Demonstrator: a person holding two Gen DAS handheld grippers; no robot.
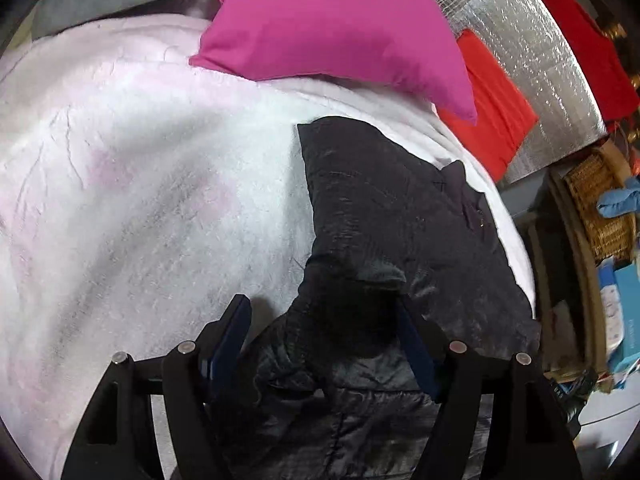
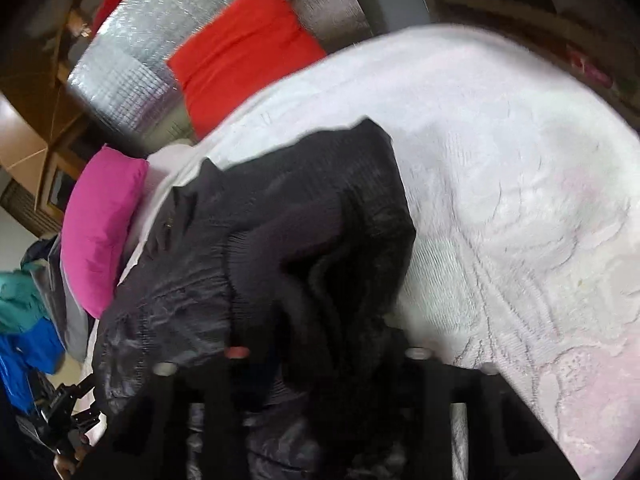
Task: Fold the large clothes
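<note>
My left claw (image 1: 324, 336) stands spread over the black quilted jacket (image 1: 400, 216) on the white fleece-covered bed (image 1: 140, 184), seeking a fold edge; my right claw's (image 2: 320, 360) state I cannot tell

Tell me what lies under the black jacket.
The black jacket lies on a white and pink blanket, which shows all around it. Whatever sits directly beneath the jacket is covered.

so the jacket (image 1: 384, 216) lies on the blanket (image 1: 140, 184) toward its right side, a pillow (image 1: 332, 24) sits on the blanket behind it, and a cushion (image 1: 488, 108) leans against the foil panel (image 1: 532, 52) further back right.
</note>
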